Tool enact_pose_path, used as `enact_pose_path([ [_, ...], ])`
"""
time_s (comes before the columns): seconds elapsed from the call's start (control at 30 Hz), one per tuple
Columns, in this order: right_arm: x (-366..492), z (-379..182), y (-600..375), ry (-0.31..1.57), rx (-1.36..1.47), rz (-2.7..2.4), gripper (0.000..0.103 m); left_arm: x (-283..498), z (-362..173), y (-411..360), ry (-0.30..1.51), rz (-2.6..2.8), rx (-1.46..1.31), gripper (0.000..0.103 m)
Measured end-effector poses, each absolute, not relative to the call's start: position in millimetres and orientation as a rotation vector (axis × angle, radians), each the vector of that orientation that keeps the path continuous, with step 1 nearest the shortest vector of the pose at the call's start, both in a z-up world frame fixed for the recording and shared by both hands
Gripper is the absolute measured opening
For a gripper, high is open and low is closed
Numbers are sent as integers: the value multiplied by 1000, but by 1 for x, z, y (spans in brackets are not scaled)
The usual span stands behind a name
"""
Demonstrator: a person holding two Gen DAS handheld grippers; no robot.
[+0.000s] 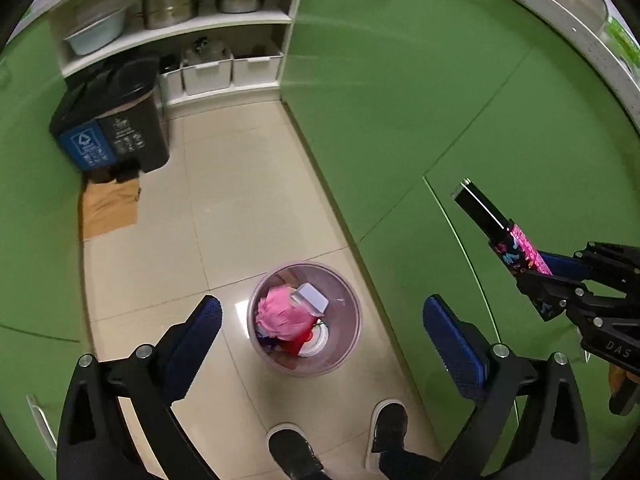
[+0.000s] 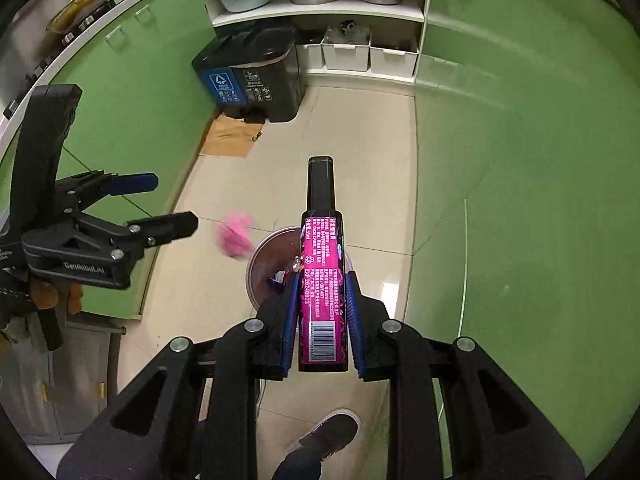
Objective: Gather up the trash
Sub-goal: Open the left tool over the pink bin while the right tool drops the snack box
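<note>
A small translucent pink bin [image 1: 348,312] stands on the tiled floor, holding a crumpled pink wrapper [image 1: 280,314], a white box [image 1: 310,298] and other trash. My left gripper [image 1: 322,340] is open and empty above the bin. My right gripper [image 2: 322,320] is shut on a black and pink tube [image 2: 322,272], held over the bin [image 2: 260,256]; the tube also shows in the left wrist view [image 1: 516,244]. In the right wrist view a blurred pink wrapper [image 2: 236,236] is in the air between the left gripper [image 2: 160,204] and the bin.
Green cabinet doors [image 1: 420,120] line both sides of the narrow floor. A black two-part recycling bin [image 1: 116,128] stands at the far left with flat cardboard [image 1: 110,208] in front. White shelves [image 1: 192,24] hold pots and boxes. The person's shoes [image 1: 340,444] are below the bin.
</note>
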State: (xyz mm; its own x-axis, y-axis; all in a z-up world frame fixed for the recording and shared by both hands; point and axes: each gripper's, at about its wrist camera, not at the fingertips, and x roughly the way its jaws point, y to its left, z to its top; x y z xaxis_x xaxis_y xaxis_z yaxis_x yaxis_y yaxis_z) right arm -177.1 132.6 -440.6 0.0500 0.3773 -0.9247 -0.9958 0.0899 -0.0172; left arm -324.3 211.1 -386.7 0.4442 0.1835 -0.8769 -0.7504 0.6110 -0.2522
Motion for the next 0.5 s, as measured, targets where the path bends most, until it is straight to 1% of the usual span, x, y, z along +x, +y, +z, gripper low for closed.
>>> enact_pose_path([
  [0.23, -186, -455, 137, 952, -902, 1317, 22, -346, -381, 216, 928, 681, -726, 97],
  [0.5, -203, -485, 160, 984, -935, 1389, 23, -369, -375, 227, 902, 726, -732, 97],
])
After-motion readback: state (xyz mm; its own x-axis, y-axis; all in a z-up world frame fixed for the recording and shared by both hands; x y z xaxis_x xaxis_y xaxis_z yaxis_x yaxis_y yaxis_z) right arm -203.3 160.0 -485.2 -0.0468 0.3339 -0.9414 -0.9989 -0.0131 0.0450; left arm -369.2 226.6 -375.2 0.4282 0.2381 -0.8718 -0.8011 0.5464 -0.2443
